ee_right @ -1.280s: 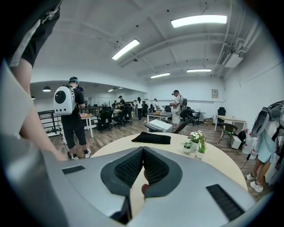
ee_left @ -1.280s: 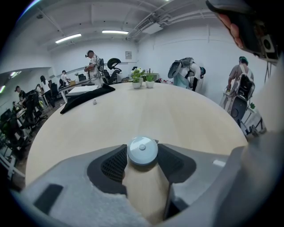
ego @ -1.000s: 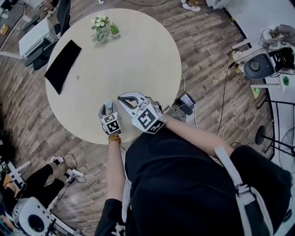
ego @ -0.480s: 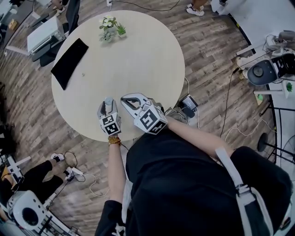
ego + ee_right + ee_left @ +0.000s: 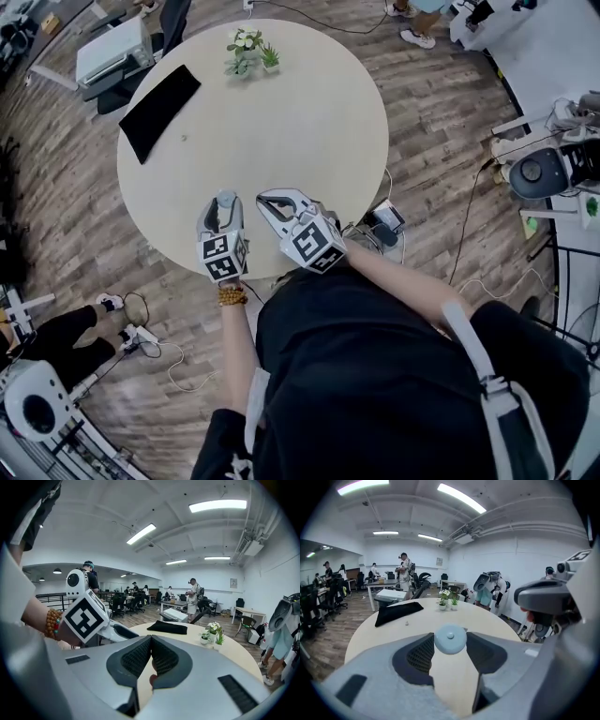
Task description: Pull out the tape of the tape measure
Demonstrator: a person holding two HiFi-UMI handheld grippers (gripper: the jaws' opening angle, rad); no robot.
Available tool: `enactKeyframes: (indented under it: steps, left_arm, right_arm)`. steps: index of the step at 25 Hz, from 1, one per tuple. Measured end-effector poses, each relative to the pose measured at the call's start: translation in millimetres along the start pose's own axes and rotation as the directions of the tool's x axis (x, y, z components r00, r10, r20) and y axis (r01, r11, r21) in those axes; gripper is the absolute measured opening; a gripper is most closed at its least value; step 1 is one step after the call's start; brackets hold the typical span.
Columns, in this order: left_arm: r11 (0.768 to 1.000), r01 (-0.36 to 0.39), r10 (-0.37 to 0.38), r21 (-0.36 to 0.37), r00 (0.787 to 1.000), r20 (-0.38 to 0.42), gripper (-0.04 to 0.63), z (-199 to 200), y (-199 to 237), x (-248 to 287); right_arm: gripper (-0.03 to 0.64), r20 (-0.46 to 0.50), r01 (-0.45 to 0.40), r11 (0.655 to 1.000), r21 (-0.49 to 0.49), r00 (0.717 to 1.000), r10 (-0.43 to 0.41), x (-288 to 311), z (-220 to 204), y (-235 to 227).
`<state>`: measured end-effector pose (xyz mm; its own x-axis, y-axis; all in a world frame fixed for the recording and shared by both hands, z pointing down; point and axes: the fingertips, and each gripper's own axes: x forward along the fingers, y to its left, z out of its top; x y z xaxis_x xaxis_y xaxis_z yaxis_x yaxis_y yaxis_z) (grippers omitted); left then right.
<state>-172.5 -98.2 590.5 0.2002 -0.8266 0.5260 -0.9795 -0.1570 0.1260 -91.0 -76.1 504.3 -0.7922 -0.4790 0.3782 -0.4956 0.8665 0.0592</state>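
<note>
here's the small round pale-grey tape measure (image 5: 450, 639), pinched at the very tips of the left gripper (image 5: 223, 211), low over the near edge of the round beige table (image 5: 281, 112). the jaws clamp its two sides, so the case is braced and cannot roll. right beside it, the right gripper (image 5: 150, 639) has its ribbed pads pressed together, and a small reddish tab (image 5: 152, 678) peeks out between them; it's likely the tape's end, though too small to be sure. no length of tape shows between the two, so the pull looks barely begun. the claws sit close together, ready to draw apart. further out, a flat black cloth pad (image 5: 159, 112) and little potted plants (image 5: 251, 53) stay well clear.
</note>
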Motion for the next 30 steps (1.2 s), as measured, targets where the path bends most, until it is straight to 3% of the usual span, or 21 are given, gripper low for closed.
enactKeyframes:
  steps: [4,12,23,30]
  left_arm:
    - [1.000,-0.007,0.007,0.011,1.000,0.010,0.227,13,-7,-31]
    - [1.000,-0.012,0.012,0.009,1.000,0.021,0.227,12,-10,-83]
    - [1.000,0.022,-0.022,0.019,1.000,-0.004,0.227,1,-27,-86]
    - [0.997,0.060,-0.056,0.057,0.996,-0.065,0.227,-9,-33,-90]
  right_arm:
    - [0.002,0.012,-0.047,0.999,-0.004,0.999,0.047,0,0,14]
    - [0.002,0.022,-0.064,0.998,-0.027,0.998,0.065,7,3,36]
    - [0.003,-0.013,-0.112,0.993,-0.044,0.994,0.112,2,-7,46]
    - [0.005,-0.060,-0.154,0.986,-0.057,0.987,0.150,2,-23,58]
